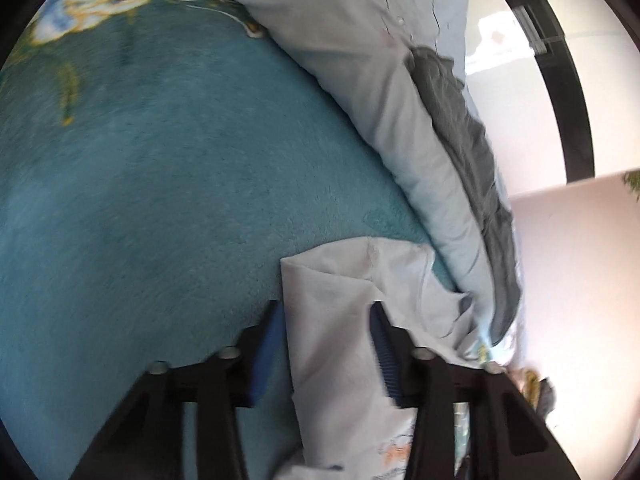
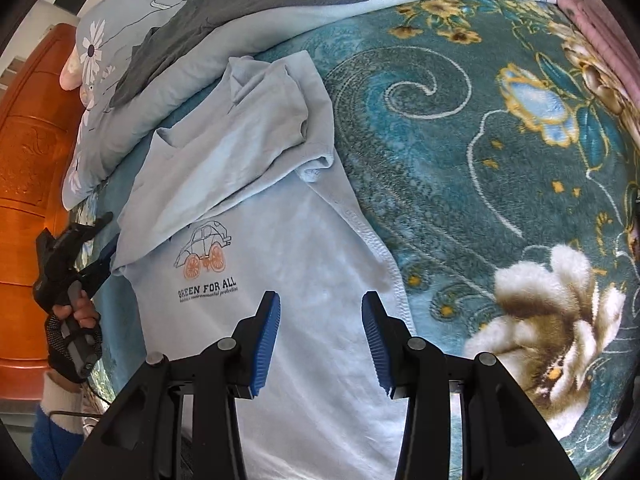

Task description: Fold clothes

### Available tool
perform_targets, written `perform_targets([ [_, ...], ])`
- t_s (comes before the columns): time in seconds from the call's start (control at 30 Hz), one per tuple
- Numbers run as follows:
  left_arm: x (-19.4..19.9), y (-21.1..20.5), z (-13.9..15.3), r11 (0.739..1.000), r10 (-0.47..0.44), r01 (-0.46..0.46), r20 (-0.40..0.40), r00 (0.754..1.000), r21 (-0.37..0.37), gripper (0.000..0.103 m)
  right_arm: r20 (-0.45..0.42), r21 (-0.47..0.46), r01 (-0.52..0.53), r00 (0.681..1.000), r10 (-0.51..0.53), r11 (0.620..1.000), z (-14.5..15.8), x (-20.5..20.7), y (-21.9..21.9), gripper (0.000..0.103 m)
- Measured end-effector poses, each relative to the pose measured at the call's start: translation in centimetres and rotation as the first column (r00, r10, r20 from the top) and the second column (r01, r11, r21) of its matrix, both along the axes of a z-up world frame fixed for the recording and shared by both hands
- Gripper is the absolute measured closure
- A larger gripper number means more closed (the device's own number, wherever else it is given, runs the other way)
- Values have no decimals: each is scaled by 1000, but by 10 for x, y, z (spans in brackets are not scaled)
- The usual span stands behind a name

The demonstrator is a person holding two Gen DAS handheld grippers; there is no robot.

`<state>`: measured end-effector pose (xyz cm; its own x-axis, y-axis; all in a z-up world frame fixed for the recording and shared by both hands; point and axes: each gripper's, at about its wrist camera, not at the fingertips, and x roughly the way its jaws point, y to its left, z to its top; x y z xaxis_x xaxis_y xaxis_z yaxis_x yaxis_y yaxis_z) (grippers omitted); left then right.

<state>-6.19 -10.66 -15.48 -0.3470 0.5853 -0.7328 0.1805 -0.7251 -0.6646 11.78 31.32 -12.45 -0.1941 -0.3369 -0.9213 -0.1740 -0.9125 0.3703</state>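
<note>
Two tools are at work on one pale blue T-shirt point(image 2: 280, 280), which lies print-up on the bed's teal floral blanket point(image 2: 500, 128), its far part already bunched and lapped over toward the middle.

At the left edge, my left tool point(image 1: 326, 312) has its jaws spread apart with a corner of the shirt cloth point(image 1: 332, 340) lying between them; the blue pads point(image 1: 268, 344) are not pressed together on it, so I judge it released or just about to bite, not gripping. In the right wrist view that same tool point(image 2: 102, 240) sits at the shirt's left hem, near the wooden headboard point(image 2: 28, 152) and just below the flowered pillow point(image 2: 132, 92) with a grey garment point(image 2: 208, 20) draped on it.

Further right, my right tool point(image 2: 320, 308) hovers parted above the shirt's lower body, holding nothing, the stitched right hem point(image 2: 384, 256) just beside it.

I judge this to be early folding: the side fold is being set up. Next I need to close the left jaws firmly on that edge, pinch the matching hem with the right, and carry the cloth across without dragging the blanket.
</note>
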Motion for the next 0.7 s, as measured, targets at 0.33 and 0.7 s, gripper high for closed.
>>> perform_targets([
  [0.33, -15, 10, 23, 975, -56, 27, -126, 990, -221, 100, 50, 16, -8, 999, 7, 1000, -13, 3, -1, 59],
  [0.7, 1, -36, 25, 996, 32, -33, -16, 999, -88, 77, 23, -6, 6, 1000, -6, 1000, -1, 21, 0, 59],
])
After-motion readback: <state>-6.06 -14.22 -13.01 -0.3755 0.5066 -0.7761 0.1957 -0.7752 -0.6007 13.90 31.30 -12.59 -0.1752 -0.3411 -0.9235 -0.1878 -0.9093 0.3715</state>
